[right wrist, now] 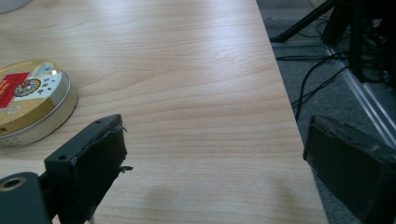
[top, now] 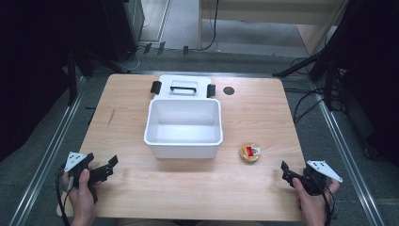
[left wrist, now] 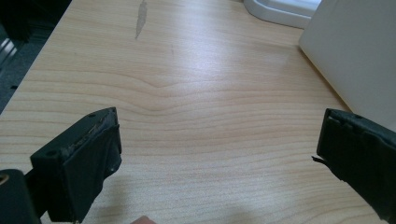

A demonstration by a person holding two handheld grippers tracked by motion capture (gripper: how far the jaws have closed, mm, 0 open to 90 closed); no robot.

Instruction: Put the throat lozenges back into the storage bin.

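I hold both tools wide open and empty: left tool (top: 104,168) at seven o'clock, right tool (top: 289,173) at four o'clock on the tabletop (top: 263,122). The round gold tin (top: 250,152), with its red label too blurred to read, sits beside the white bin (top: 183,128), near my right tool.

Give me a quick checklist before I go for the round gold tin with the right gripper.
1. Right gripper open, nothing between its fingers: ok.
2. Left gripper open and empty: ok.
3. Round gold metal tin lies flat on the wooden table, apart from the box: ok.
4. White plastic box open, inside bare: ok.
5. White lid with black handle lies behind the box, out of the way: ok.
6. Tin's lid firmly shut: cannot tell.
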